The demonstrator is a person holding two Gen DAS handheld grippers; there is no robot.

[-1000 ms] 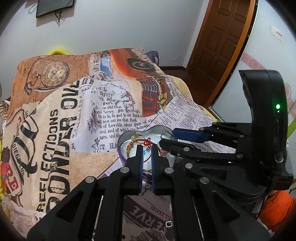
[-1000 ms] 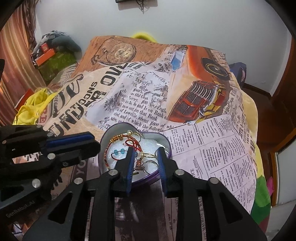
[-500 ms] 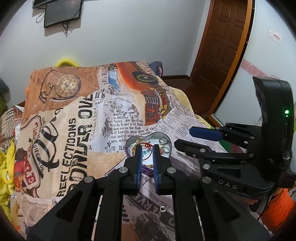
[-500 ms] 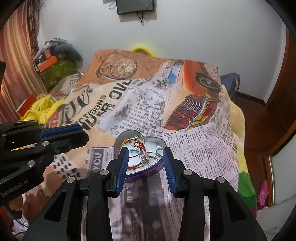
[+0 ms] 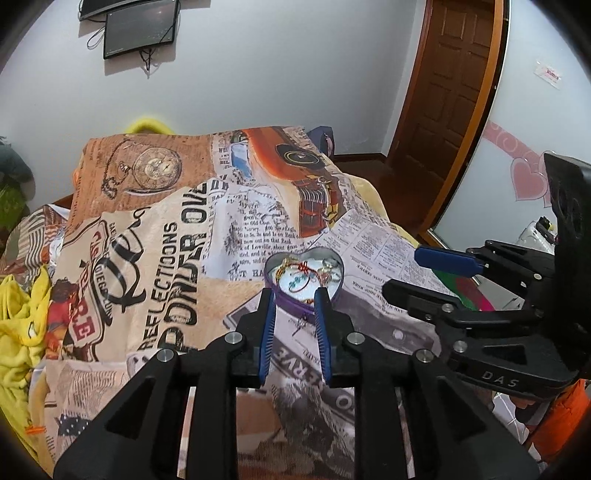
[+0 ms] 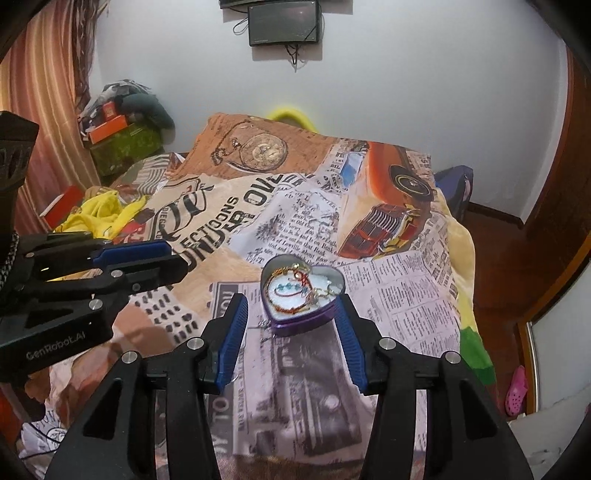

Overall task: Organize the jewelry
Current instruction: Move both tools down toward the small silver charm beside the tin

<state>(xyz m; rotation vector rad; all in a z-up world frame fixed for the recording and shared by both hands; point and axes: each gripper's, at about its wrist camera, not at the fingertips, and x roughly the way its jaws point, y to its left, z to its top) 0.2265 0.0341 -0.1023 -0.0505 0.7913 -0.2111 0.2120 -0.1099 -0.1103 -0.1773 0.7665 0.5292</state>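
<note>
A bed carries a blanket (image 6: 303, 206) printed with newsprint, a pocket watch and an orange car. Yellow cloth (image 6: 99, 214) lies crumpled at its side. A dark screen (image 6: 283, 23) hangs on the white wall beside a wooden door (image 5: 454, 85).

Tangled jewelry (image 6: 301, 291) in heart tin (image 6: 341, 284), pieces too small to separate

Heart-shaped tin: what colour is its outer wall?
Purple; the heart-shaped tin shows it best in the right wrist view.

Left claw (image 5: 294, 295) and right claw (image 6: 293, 308) angle downward, jaws just opening, nothing between them.
</note>
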